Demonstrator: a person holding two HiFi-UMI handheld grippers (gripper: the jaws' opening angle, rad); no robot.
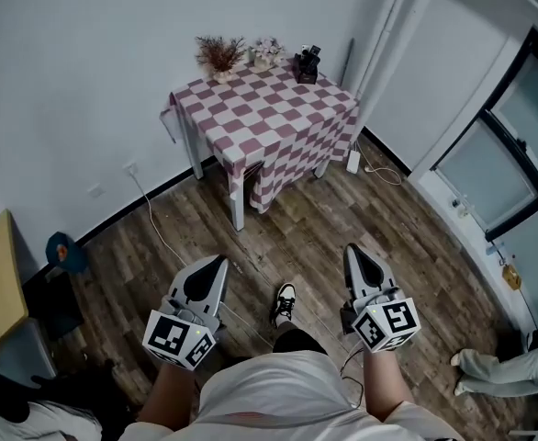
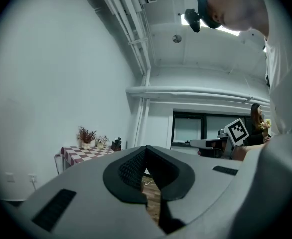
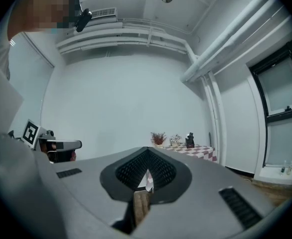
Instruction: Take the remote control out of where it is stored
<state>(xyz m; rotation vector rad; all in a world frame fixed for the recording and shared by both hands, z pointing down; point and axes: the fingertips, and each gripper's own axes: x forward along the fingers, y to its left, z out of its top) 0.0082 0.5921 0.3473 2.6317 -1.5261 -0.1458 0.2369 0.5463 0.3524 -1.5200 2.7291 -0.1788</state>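
Head view: left tongs (image 1: pixel 220 260) and right tongs (image 1: pixel 352 248) closed, empty; checkered table (image 1: pixel 269 108) far ahead.

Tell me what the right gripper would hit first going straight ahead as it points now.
Probably the checkered table; the way from the right gripper to it looks free, though depth is unclear.
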